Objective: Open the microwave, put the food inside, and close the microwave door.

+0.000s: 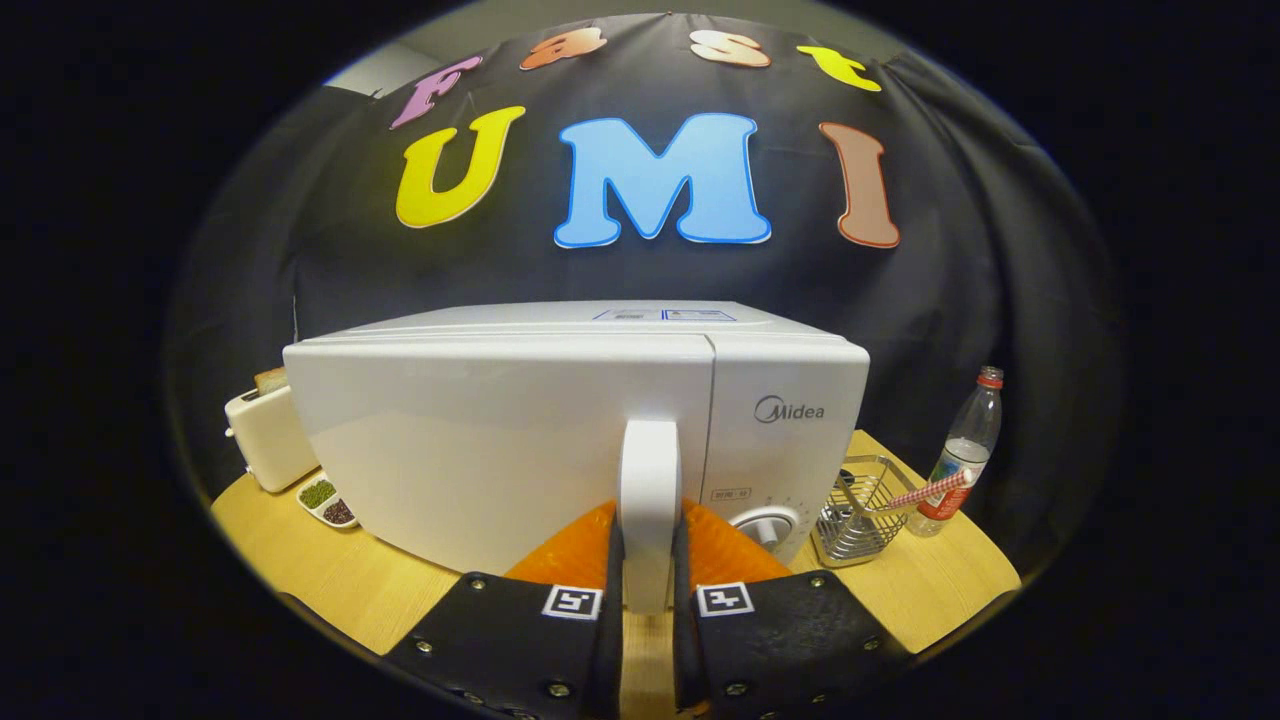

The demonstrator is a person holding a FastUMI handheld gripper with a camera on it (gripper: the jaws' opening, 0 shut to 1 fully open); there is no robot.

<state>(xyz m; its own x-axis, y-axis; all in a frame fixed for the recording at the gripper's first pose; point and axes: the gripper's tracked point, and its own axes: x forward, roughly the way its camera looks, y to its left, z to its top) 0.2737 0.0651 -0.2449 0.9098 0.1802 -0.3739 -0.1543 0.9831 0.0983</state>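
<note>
Clamping the microwave's upright door handle (649, 500) between both fingers, the gripper (648, 590) looks set to pull the closed door (500, 440) open. Beside the microwave (780, 400) sit a toaster (265, 430), wire basket (860, 510) and bottle (962, 455); I cannot tell where the food is.

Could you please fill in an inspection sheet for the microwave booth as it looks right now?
Surface: light wooden table, round-edged.
Job's things: white microwave, door looks closed or nearly so; vertical door handle between the fingers. Food: nothing seen that I can identify as the task's item.
Clutter: cream toaster with bread, beside the microwave; small two-part dish in front of it; wire basket and a water bottle on the other side.
Grippers: tongs closed on the door handle.
Cables: nothing seen.
Surroundings: black cloth wall behind.
</note>
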